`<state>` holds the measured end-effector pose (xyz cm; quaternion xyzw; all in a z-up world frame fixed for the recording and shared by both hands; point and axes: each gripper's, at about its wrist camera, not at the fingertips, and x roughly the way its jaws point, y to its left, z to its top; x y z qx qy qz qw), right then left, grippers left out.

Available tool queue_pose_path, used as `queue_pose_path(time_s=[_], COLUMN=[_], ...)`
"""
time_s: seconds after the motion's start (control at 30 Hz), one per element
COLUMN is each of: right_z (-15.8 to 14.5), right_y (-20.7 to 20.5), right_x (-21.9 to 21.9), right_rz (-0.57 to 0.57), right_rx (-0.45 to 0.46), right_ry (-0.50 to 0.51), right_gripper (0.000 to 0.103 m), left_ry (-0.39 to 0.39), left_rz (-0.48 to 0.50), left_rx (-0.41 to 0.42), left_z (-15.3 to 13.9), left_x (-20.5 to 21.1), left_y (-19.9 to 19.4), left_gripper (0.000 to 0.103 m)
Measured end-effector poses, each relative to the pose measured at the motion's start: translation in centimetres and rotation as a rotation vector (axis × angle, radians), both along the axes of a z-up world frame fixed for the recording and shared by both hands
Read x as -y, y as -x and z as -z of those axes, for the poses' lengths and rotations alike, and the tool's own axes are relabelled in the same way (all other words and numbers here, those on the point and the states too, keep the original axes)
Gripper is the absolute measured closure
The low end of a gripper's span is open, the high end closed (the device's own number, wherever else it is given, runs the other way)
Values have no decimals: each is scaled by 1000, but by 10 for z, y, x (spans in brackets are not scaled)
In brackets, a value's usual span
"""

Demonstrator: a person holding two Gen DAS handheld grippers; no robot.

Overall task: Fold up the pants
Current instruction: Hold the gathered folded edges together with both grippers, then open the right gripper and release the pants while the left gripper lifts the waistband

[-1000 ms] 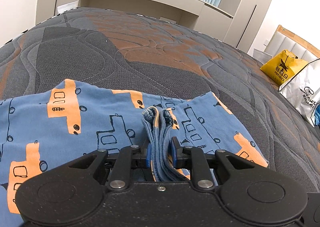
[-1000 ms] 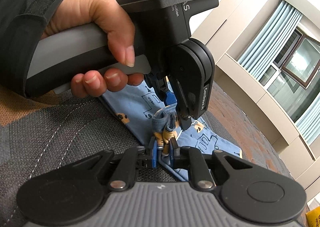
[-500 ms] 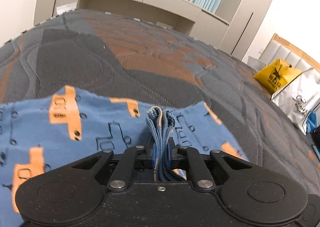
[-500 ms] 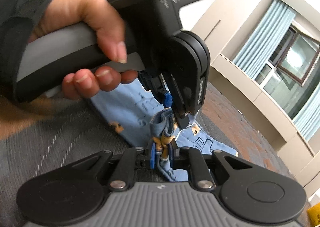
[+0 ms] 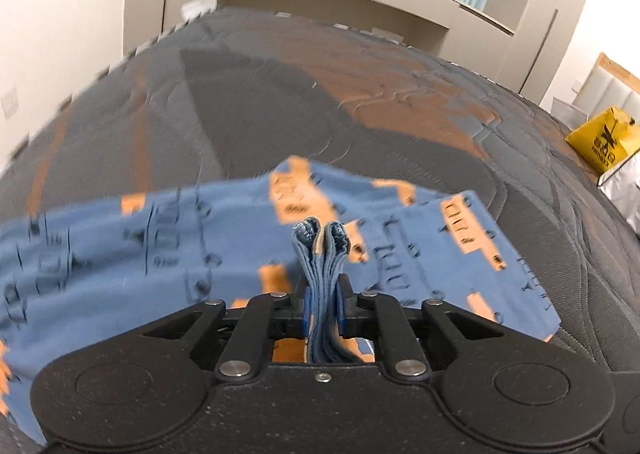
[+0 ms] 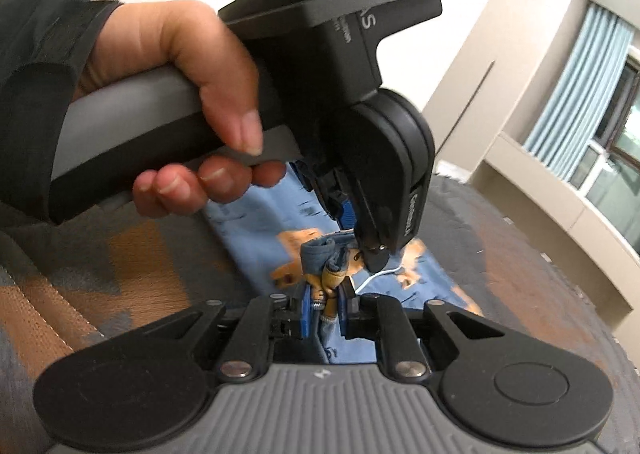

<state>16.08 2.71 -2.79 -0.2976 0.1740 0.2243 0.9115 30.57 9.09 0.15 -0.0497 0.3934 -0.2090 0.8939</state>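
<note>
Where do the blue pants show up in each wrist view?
Left wrist: pants across the lower middle, a bunched edge pinched in the left gripper.
Right wrist: centre, below the hand, a bunch pinched in the right gripper.
Shared landmark: the grey-and-orange mattress.

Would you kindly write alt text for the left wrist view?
The left gripper clamps a bunched fold of blue pants with orange print, its jaws opening slightly. The pants spread over a dark quilted mattress; a yellow bag sits far right.
</note>
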Motion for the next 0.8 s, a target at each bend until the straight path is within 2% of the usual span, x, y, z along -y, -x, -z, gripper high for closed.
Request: queue_pose_path(time_s=[0.1,0.27,0.33,0.37,0.4,0.43,0.47,0.57,0.67,0.8], right_z=[10,11,11,9,7,3,-2,-9,-8,-11], right_y=[-5,-5,-8,-9,-7,-6,-3,4,4,-33], right_x=[-1,3,0,5,6,12,23,59,105,162], right_rz=[-4,-1,5,14,20,17,11,65,218,394], right_rx=[-11,5,13,19,26,29,28,38,91,134], right_ry=[48,59,54,42,29,8,-26,-82,-110,-172], right_gripper=[87,84,70,51,26,14,3,2,0,0], left_ry=[47,89,80,70,59,49,41,7,-76,-240], left_rz=[-2,-20,-40,-54,-70,-89,-110,-180,-238,-280], left_rx=[7,20,28,38,54,78,101,175,245,319], left_z=[9,15,11,9,6,2,-1,-12,-18,-15], left_x=[-11,-17,-17,-18,-19,-20,-21,-21,-7,28], left_y=[0,2,5,7,9,11,13,22,31,38], left_gripper=[83,77,66,57,43,36,24,2,1,1])
